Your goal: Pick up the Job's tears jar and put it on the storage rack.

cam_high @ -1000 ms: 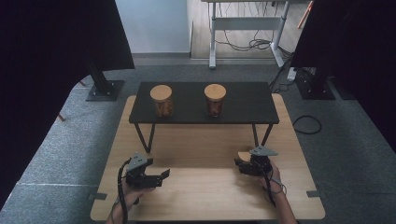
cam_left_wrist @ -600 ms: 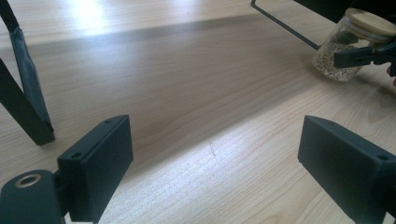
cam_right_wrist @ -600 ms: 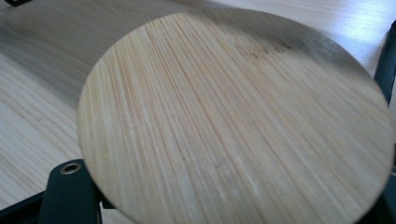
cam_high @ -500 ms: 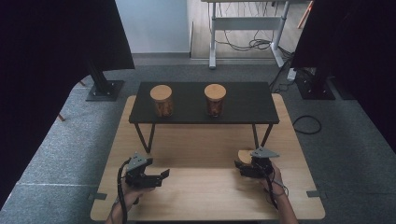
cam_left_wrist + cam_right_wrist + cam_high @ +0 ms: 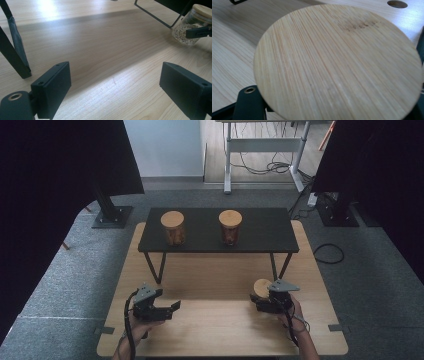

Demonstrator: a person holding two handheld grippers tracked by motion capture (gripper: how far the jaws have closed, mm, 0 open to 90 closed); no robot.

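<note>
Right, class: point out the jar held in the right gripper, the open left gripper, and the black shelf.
jar (image 5: 190, 27), left gripper view, on its glass side.
left gripper (image 5: 176, 306), high view, between its fingertips.
black shelf (image 5: 260, 227), high view, on its bare top.

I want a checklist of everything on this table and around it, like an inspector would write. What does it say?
Surface: pale wooden table with a low black shelf standing on it.
Job's things: glass jar with a bamboo lid, standing on the table; two more lidded jars, left one and right one, on the shelf.
Clutter: nothing seen.
Grippers: right gripper shut on the glass jar; left gripper open, nothing between its jaws.
Cables: one trails from each gripper; more lie on the floor by a desk.
Surroundings: grey carpet, black curtains.
</note>
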